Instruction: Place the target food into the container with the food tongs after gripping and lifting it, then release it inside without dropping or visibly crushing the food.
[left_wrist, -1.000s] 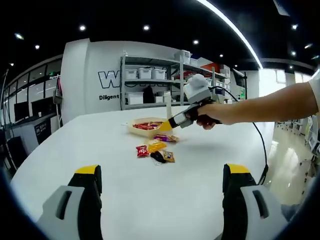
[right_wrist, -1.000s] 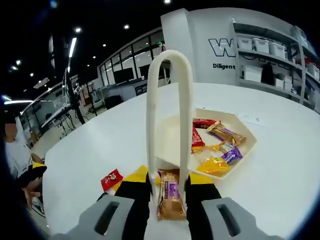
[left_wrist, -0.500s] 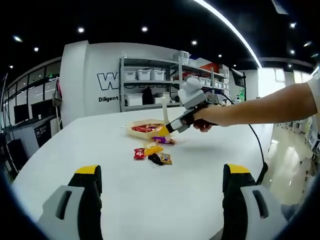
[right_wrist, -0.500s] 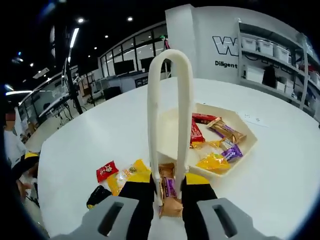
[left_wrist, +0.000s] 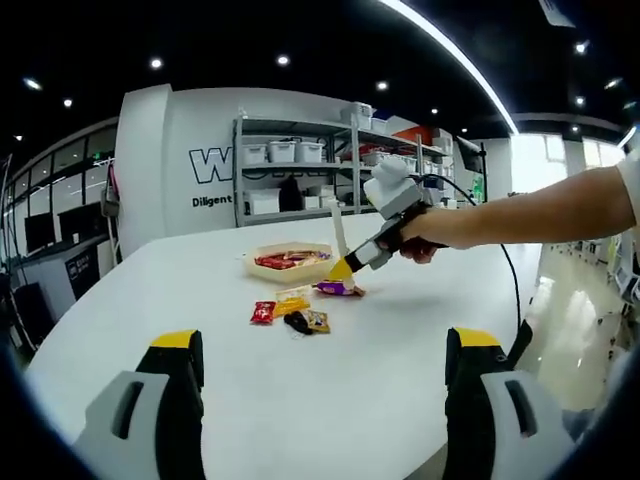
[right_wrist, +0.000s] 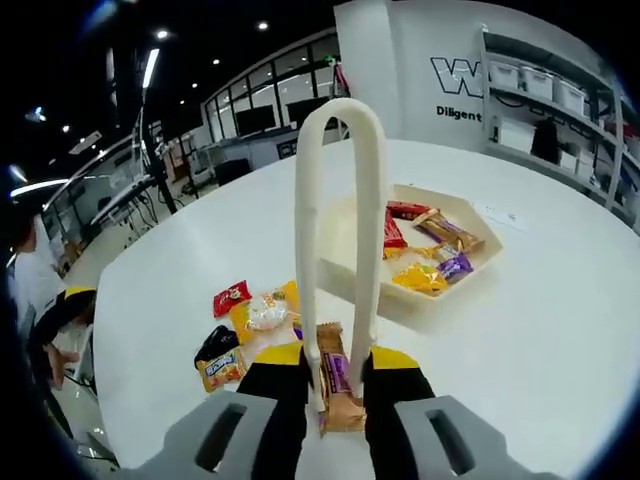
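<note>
While carrying: our right gripper (right_wrist: 338, 385) squeezes the food tongs (right_wrist: 338, 240), pinching a brown snack bar (right_wrist: 336, 390).
Risk: slackened grip drops it short of the tray (right_wrist: 480, 268).
Left gripper (left_wrist: 322, 395): jaws apart, idle.

The left tool (left_wrist: 320, 400) hovers low over the white table (left_wrist: 400, 340), its two yellow-tipped jaws wide apart with nothing between them. Across the table a person's hand (left_wrist: 425, 232) grips the right tool (left_wrist: 342, 268), which carries cream tongs (left_wrist: 338, 225) pointing upward. Just beneath its yellow tip lies a purple-wrapped snack (left_wrist: 338, 289). Behind sits a shallow cream tray (left_wrist: 290, 262) of wrapped snacks. Nearer lie a red packet (left_wrist: 263, 312), a yellow one (left_wrist: 292, 303), a black one (left_wrist: 297, 323) and an orange one (left_wrist: 317, 321), close together.
</note>
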